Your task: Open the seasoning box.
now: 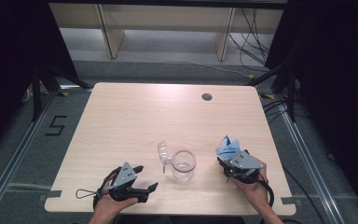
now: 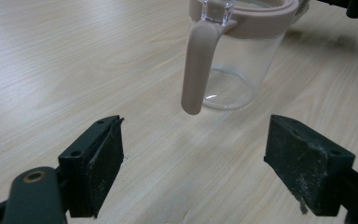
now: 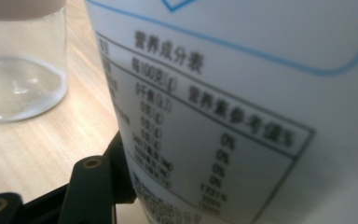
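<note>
A clear glass jug (image 1: 184, 167) with a beige rim stands near the table's front middle, its clear lid (image 1: 163, 152) flipped open to the left. My left gripper (image 1: 147, 178) is open just left of it. In the left gripper view the jug (image 2: 240, 60) stands upright a short way ahead of the open gripper (image 2: 200, 163), with its beige handle (image 2: 197, 70) towards me and nothing between the pads. My right gripper (image 1: 227, 162), right of the jug, is shut on a white and blue bag (image 1: 228, 146) held upright. The bag's printed nutrition table (image 3: 223, 135) is close up, beside one black finger (image 3: 93, 186).
The light wooden table (image 1: 135, 116) has a round cable hole (image 1: 207, 97) at the back right. The jug (image 3: 21, 70) is just left of the bag in the right gripper view. Dark curtains and floor rails surround the table.
</note>
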Demonstrator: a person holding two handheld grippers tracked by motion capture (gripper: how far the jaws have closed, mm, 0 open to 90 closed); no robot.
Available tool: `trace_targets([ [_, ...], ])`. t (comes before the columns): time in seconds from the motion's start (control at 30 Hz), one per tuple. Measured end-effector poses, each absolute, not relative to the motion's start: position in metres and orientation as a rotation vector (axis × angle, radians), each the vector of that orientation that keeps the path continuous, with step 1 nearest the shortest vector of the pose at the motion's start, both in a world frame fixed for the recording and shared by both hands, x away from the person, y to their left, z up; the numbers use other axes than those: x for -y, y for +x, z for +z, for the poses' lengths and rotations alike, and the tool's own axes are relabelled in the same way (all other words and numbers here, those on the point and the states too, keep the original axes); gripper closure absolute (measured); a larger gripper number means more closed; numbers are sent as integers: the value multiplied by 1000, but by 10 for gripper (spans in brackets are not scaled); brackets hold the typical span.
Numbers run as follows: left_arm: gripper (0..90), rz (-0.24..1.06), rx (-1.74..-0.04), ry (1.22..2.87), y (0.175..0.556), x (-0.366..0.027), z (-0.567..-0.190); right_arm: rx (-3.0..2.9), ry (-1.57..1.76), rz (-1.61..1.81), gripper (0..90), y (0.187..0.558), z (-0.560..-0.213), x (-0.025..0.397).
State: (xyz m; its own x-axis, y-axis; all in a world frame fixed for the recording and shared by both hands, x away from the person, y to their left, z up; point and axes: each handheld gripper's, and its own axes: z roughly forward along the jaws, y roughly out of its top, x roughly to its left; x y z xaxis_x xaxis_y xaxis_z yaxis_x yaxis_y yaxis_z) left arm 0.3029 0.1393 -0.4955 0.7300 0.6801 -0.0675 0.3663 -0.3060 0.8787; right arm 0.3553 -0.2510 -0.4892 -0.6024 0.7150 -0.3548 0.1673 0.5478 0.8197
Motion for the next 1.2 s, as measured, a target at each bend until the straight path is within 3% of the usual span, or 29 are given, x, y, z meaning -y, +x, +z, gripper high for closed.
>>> trace_targets([
  [1.2, 188, 384, -795, 1932, 303, -139, -497, -2007, 498, 845, 429, 356, -472, 214],
])
